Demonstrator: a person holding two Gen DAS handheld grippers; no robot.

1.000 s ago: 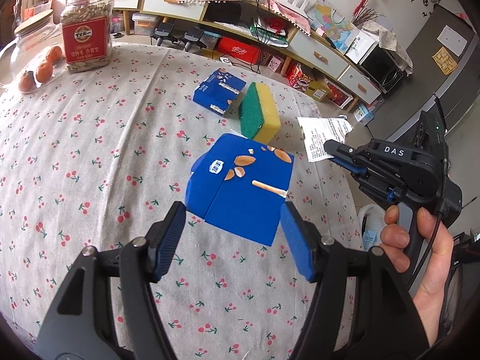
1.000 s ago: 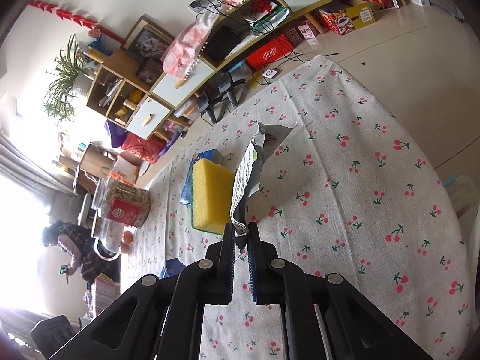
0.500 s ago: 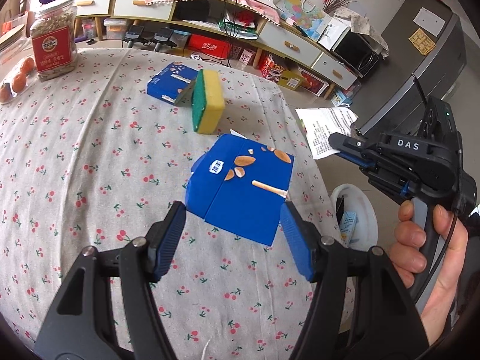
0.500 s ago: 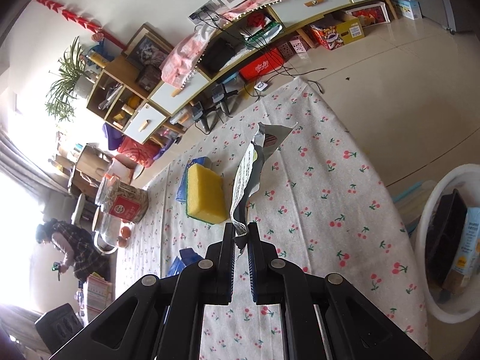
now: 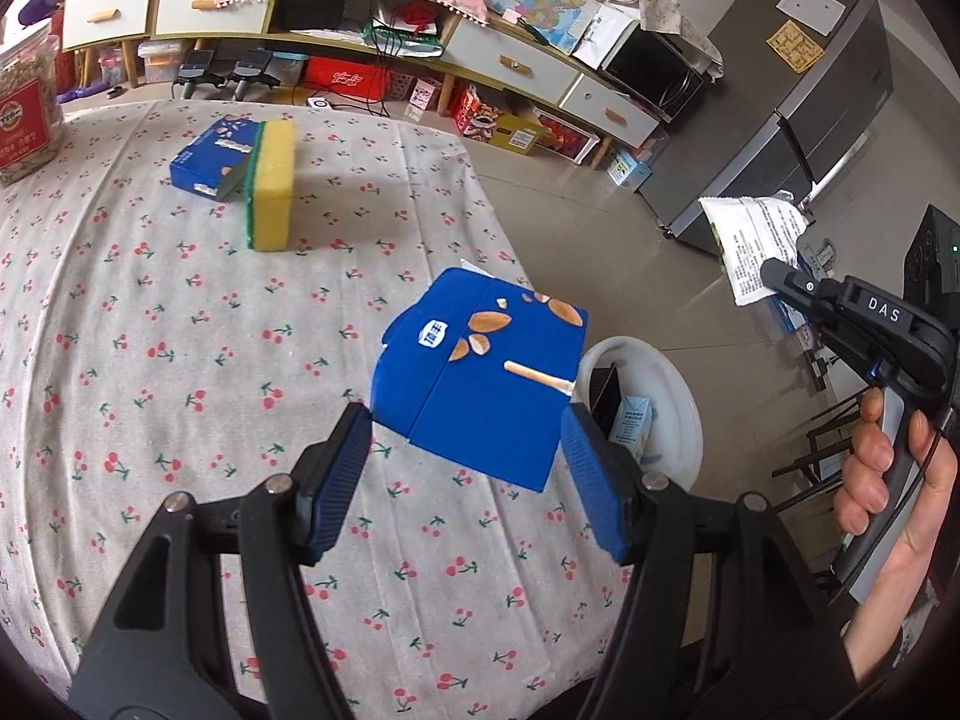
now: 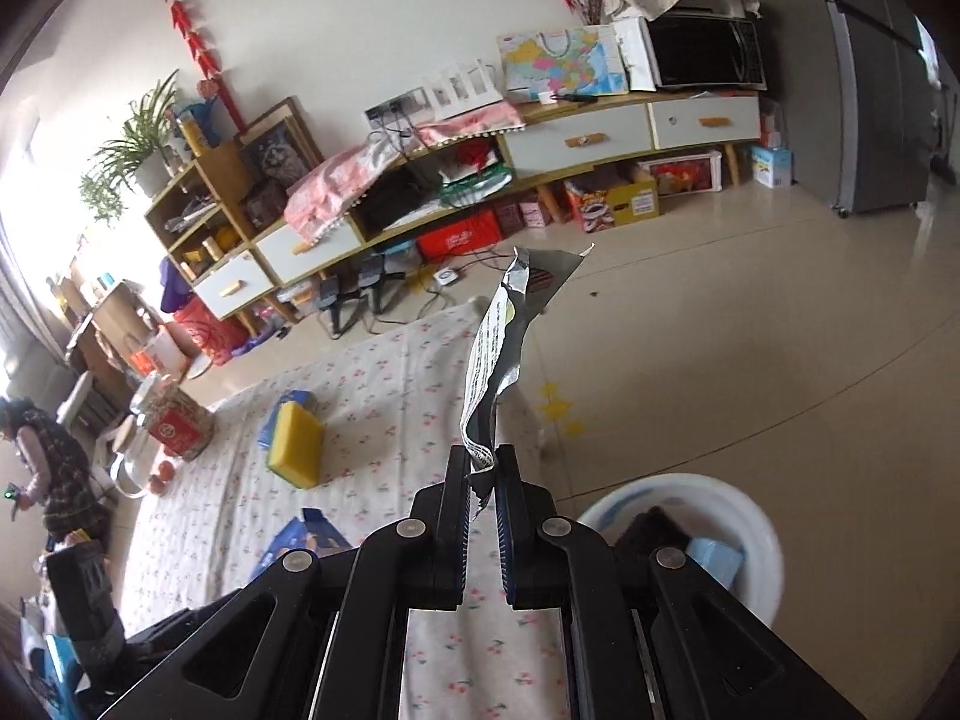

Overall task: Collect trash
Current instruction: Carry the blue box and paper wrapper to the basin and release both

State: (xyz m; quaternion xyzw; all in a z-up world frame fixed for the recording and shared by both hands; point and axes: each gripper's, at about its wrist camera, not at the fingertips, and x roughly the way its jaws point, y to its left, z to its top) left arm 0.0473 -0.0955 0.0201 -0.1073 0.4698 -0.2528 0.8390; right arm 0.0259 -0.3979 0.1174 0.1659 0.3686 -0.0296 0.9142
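My left gripper [image 5: 465,456] is shut on a flattened blue carton [image 5: 480,369], held between its blue pads above the table's right edge. My right gripper [image 6: 482,480] is shut on a crumpled white printed wrapper [image 6: 501,348]; the wrapper also shows in the left wrist view [image 5: 753,249], off the table to the right. A white trash bin [image 5: 678,384] stands on the floor beside the table, with a small carton and dark items inside; it also shows in the right wrist view [image 6: 750,525], below and right of the fingers.
On the cherry-print tablecloth [image 5: 180,360] lie a yellow-green sponge [image 5: 270,183] leaning on a small blue box [image 5: 207,162], and a jar [image 5: 24,114] at the far left. A grey fridge [image 5: 792,78] and low cabinets stand beyond.
Both grippers have moved right, toward the table's edge, carrying the carton and the wrapper. The trash bin has come into view under and beside them.
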